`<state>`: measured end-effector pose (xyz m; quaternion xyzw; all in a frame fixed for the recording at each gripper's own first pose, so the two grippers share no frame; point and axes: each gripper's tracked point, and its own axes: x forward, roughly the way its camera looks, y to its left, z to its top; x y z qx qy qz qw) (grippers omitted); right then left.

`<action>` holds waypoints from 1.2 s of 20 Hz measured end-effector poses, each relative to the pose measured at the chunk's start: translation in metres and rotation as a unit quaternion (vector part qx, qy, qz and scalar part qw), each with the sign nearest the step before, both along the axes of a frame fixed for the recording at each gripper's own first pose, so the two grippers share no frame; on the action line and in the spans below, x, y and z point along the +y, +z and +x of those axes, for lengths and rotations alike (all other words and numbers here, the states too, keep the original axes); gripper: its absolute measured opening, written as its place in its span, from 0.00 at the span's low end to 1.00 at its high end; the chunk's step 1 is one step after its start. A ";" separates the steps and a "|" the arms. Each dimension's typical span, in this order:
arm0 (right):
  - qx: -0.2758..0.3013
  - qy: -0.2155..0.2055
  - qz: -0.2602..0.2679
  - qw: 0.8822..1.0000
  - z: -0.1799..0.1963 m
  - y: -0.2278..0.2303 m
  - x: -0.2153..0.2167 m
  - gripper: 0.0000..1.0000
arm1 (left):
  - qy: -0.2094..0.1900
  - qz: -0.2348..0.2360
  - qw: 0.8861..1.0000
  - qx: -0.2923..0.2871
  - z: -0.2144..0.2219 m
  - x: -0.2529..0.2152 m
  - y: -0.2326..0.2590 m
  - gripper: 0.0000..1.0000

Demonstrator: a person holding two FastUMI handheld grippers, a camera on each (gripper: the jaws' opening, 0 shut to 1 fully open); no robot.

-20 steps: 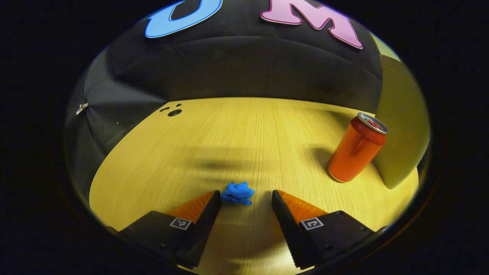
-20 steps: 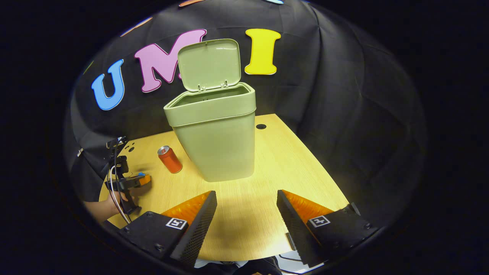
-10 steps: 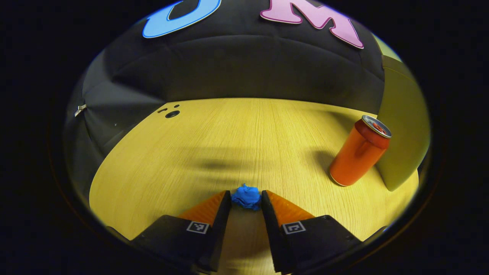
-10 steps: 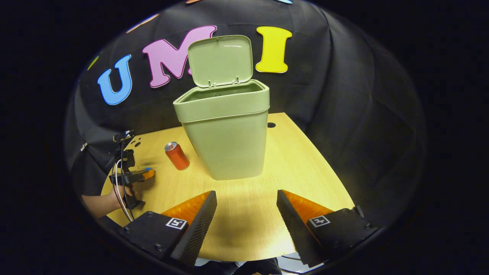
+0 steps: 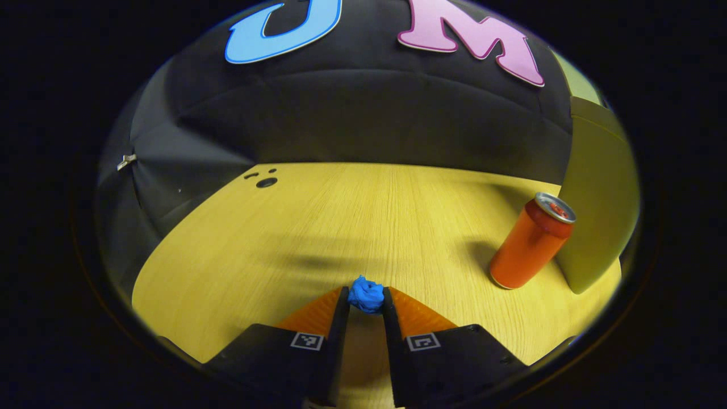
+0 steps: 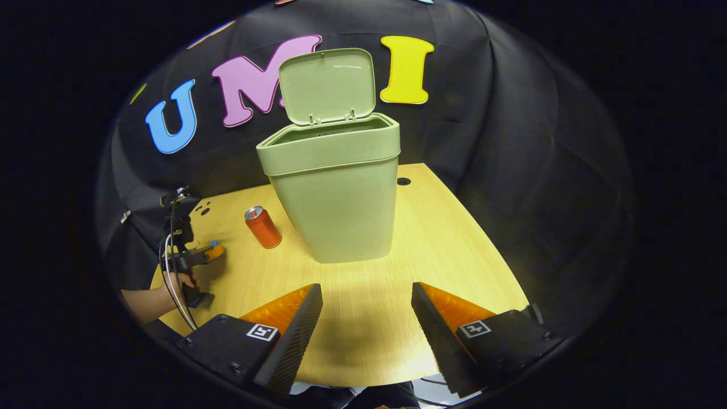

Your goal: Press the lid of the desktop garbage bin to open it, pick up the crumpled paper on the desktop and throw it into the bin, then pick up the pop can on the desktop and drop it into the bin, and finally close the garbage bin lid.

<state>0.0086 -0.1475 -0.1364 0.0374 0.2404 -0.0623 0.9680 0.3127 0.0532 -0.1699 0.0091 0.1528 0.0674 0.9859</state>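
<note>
Left gripper [image 5: 366, 300] now squeezing crumpled paper [image 5: 366, 293]

My left gripper view sits low over the table [image 5: 318, 227], can [image 5: 531, 241] at 2 o'clock; right gripper view hangs back, facing the bin [image 6: 332, 193]. Both share the can [image 6: 263, 227].

Open surface [image 6: 443, 244] lies w/ bare wood in front of and right of the bin [image 6: 335, 193]. Pop can [image 6: 263, 227] stands just left of bin, between it and left tool [image 6: 211, 251].
</note>
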 end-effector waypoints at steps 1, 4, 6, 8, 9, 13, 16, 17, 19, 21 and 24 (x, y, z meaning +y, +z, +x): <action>0.000 0.002 0.000 1.000 0.000 -0.001 0.001 0.99 | -0.006 0.009 1.000 -0.009 -0.002 -0.002 0.008 0.41; -0.002 0.009 0.000 1.000 0.002 -0.001 0.004 0.99 | -0.031 0.033 0.998 -0.036 -0.013 -0.016 0.037 0.41; -0.006 0.012 0.001 1.000 0.004 0.000 0.004 0.99 | -0.047 0.050 0.996 -0.052 -0.023 -0.028 0.057 0.39; -0.010 0.013 0.004 1.000 0.006 0.001 0.003 0.99 | -0.069 0.053 0.994 -0.065 -0.034 -0.047 0.077 0.38; -0.012 0.014 0.007 1.000 0.006 0.002 0.002 0.99 | -0.079 0.050 0.993 -0.074 -0.039 -0.057 0.090 0.41; -0.025 0.013 0.013 1.000 0.012 0.008 -0.005 0.99 | -0.124 0.035 0.985 -0.114 -0.057 -0.106 0.156 0.38; -0.036 0.012 0.012 0.999 0.016 0.012 -0.012 0.99 | -0.168 0.019 0.976 -0.135 -0.064 -0.149 0.201 0.38; -0.038 0.013 0.014 0.999 0.016 0.013 -0.012 0.99 | -0.183 0.014 0.972 -0.144 -0.066 -0.166 0.215 0.38; -0.044 0.014 0.019 0.999 0.018 0.015 -0.014 0.99 | -0.216 0.011 0.964 -0.157 -0.073 -0.201 0.240 0.39; -0.048 0.016 0.022 0.998 0.020 0.017 -0.016 0.99 | -0.250 0.006 0.954 -0.166 -0.078 -0.237 0.256 0.39; -0.054 0.022 0.021 0.998 0.021 0.019 -0.017 0.99 | -0.298 -0.008 0.939 -0.173 -0.083 -0.290 0.270 0.38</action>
